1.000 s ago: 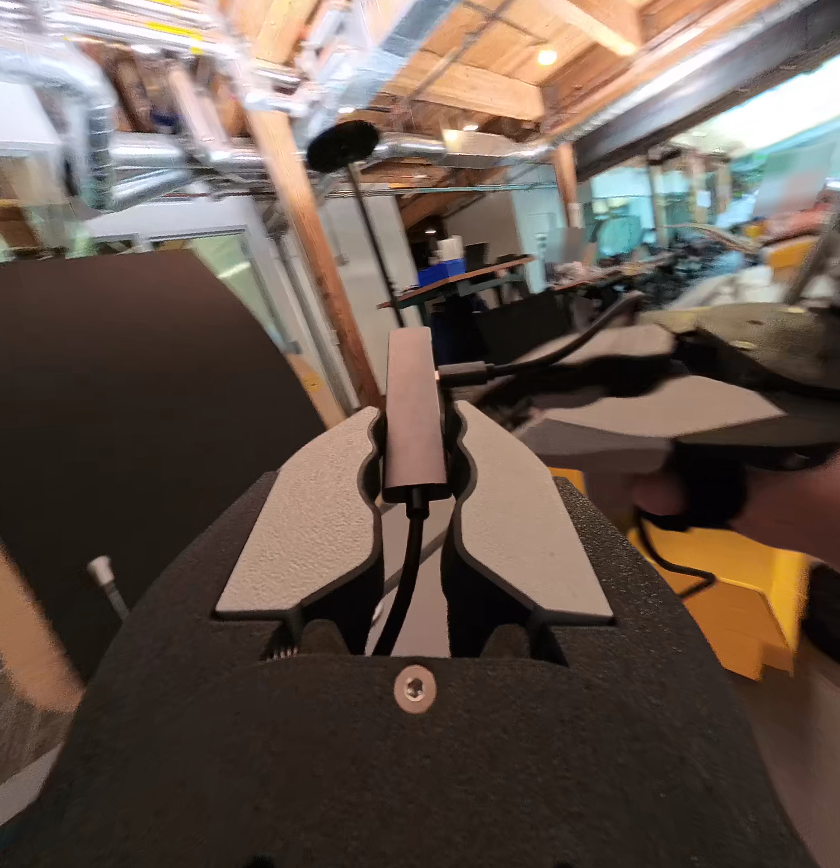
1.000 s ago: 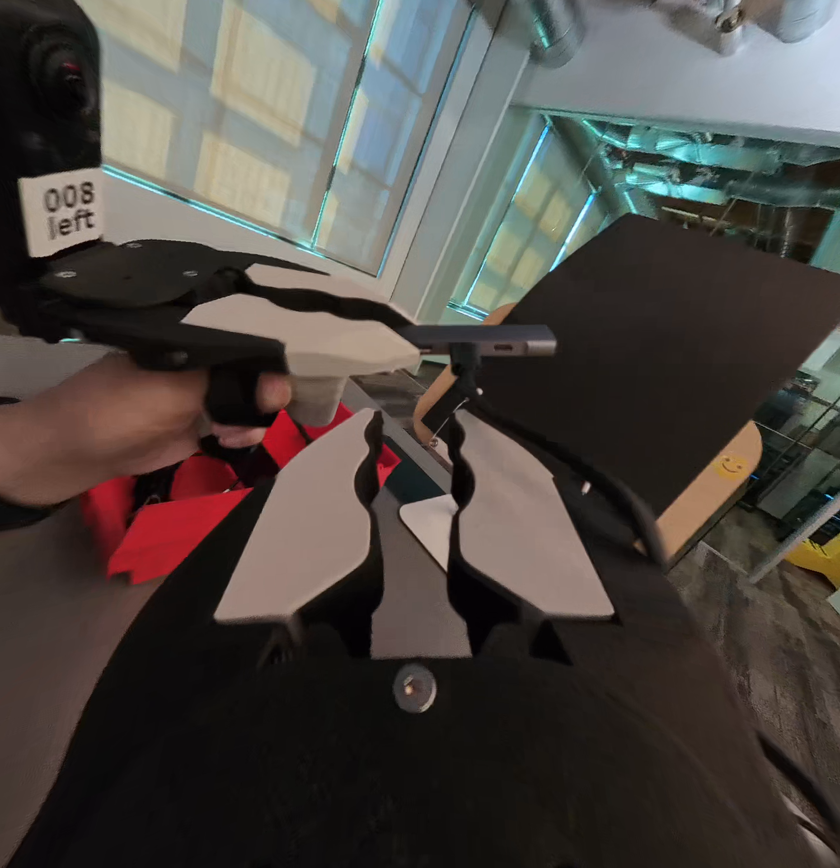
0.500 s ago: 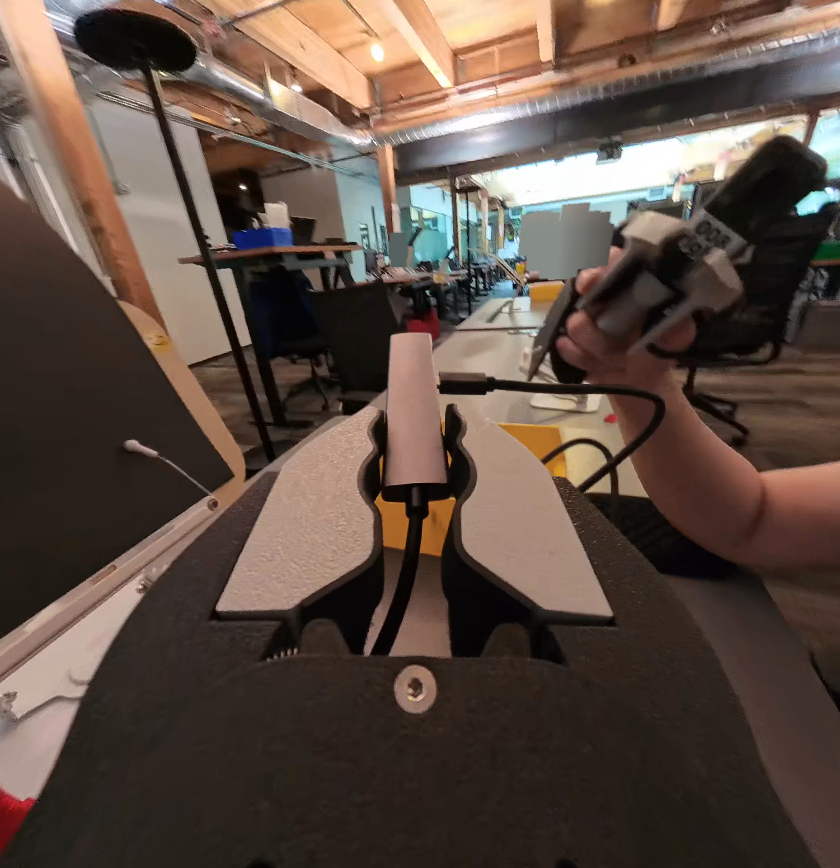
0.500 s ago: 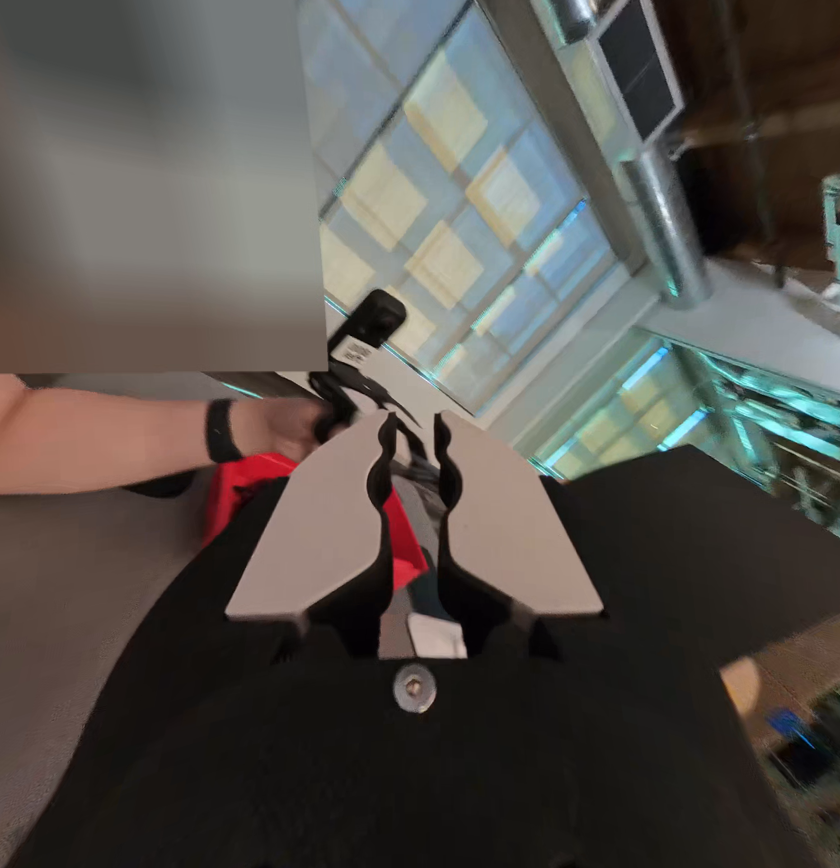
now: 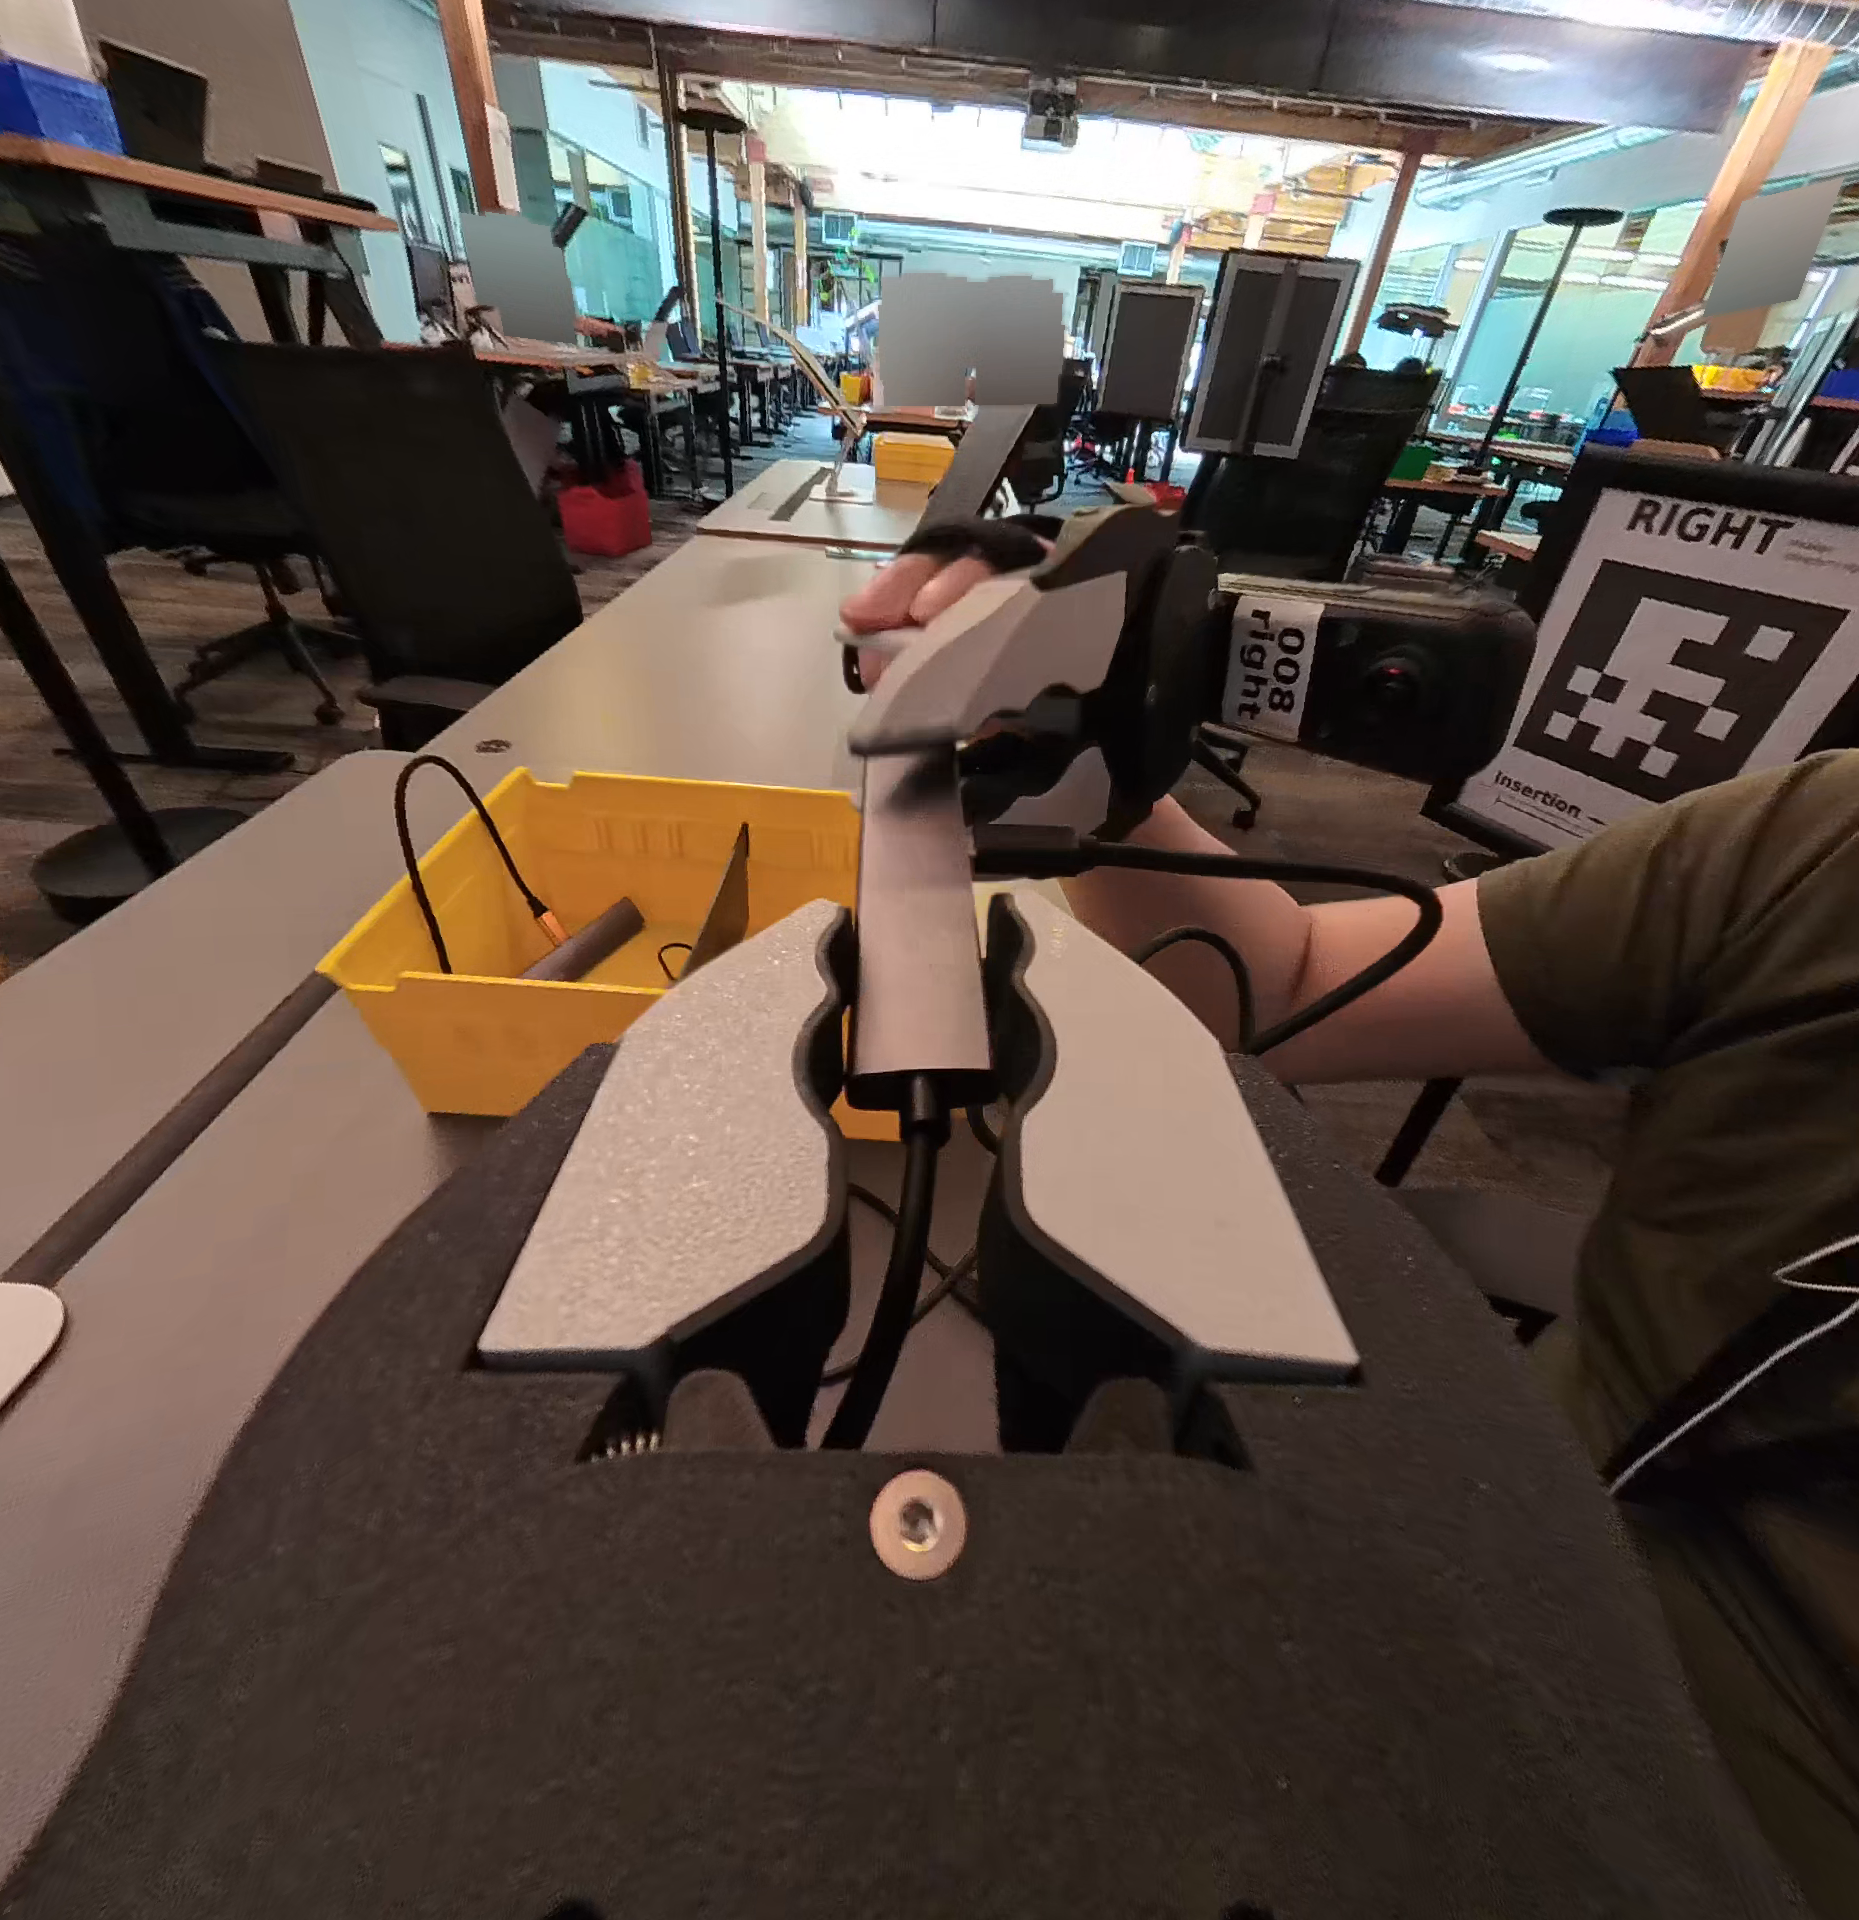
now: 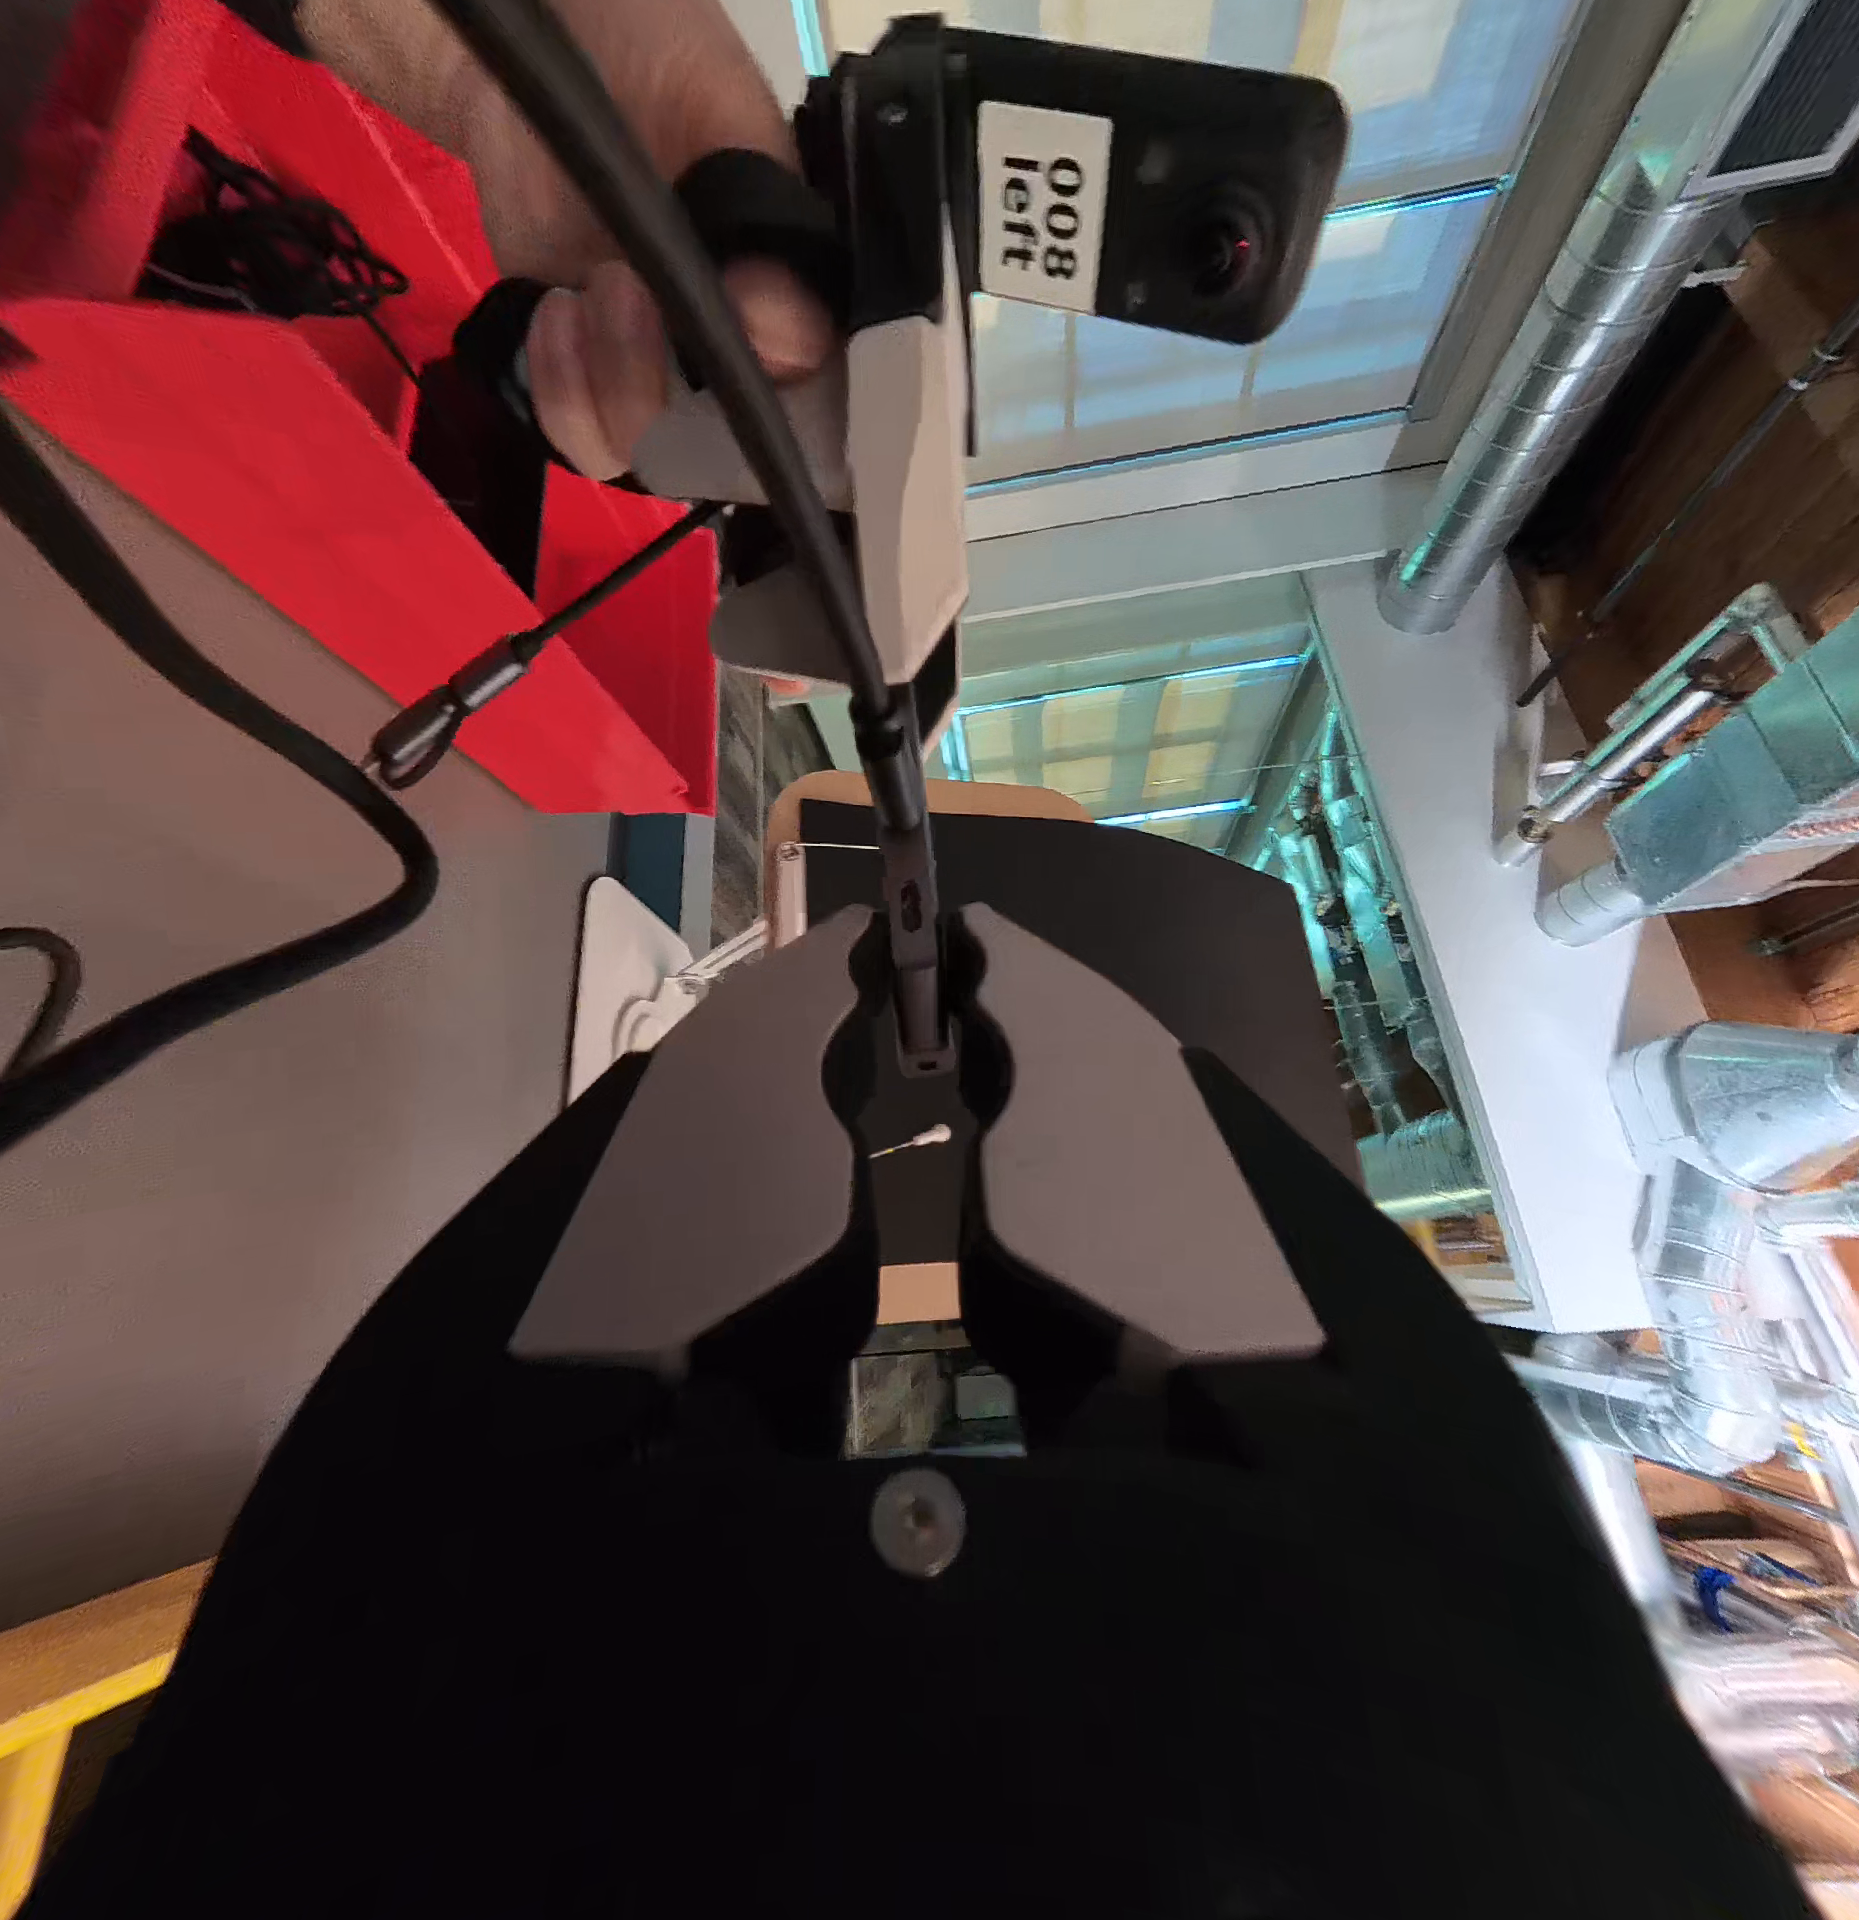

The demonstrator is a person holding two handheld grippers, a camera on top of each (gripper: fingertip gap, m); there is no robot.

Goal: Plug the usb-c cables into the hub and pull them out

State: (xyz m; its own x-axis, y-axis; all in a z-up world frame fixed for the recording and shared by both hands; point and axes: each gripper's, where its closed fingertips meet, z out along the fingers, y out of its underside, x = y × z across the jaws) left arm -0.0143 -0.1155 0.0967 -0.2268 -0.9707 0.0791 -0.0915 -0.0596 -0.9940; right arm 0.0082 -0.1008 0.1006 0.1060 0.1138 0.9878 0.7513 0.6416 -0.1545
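Left wrist view
Left gripper point(image 5: 917, 914): clenched on the slim dark grey metal USB hub point(image 5: 917, 935), which sticks out forward between its grey fingers.
Hub lead: a black cable point(image 5: 894, 1247) leaves the hub's near end and runs back between the fingers.
Plugged cable: a black USB-C cable point(image 5: 1320, 894) sits in the hub's right side and loops down beside the person's forearm.
Right gripper point(image 5: 904, 707): just beyond the hub's far end; its grip is hard to read here.
Yellow plastic bin point(image 5: 468, 1013): on the grey desk point(image 5: 177, 1143), left of the hub, holding a thin black cord.

Right wrist view
Right gripper point(image 6: 912, 925): closed around the hub's tip point(image 6: 917, 987), apparently touching it.
Red bin point(image 6: 281, 416): on the desk behind the left gripper point(image 6: 883, 436).
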